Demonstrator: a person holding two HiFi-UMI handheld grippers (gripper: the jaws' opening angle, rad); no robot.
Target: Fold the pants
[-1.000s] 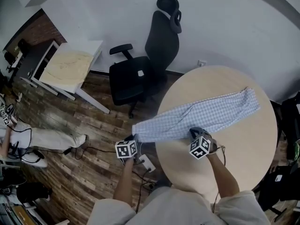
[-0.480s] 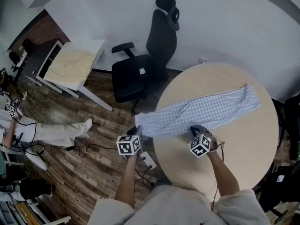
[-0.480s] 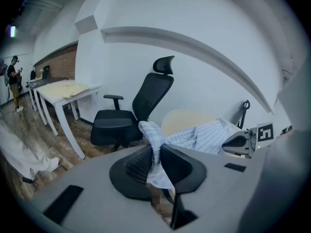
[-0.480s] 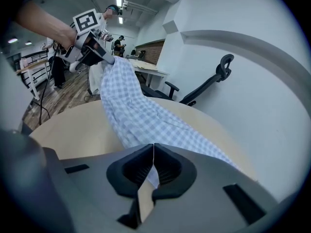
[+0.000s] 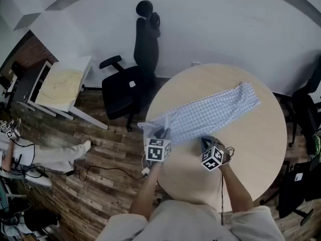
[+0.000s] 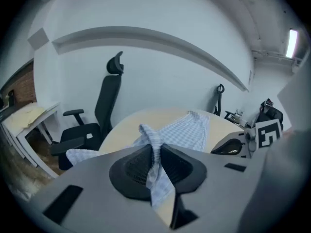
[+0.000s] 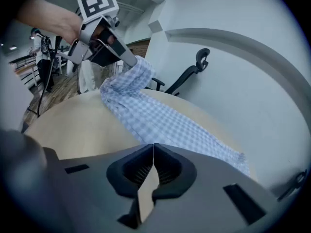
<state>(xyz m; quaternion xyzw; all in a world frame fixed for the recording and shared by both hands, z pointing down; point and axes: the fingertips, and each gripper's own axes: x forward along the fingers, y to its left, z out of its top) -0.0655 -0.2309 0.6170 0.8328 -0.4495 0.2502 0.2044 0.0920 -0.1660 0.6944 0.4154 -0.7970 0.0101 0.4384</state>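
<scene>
Risk: slip, skewed fold | my left claw [image 6: 155,152] clamps bunched pants [image 5: 210,112] at table's [image 5: 251,149] 9 o'clock | my right claw [image 7: 153,149] pinches only their thin edge, so uneven pull could free it.

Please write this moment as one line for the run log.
left gripper: shut on pants end, held above table | right gripper: shut, by pants edge | stage: fold not done
</scene>
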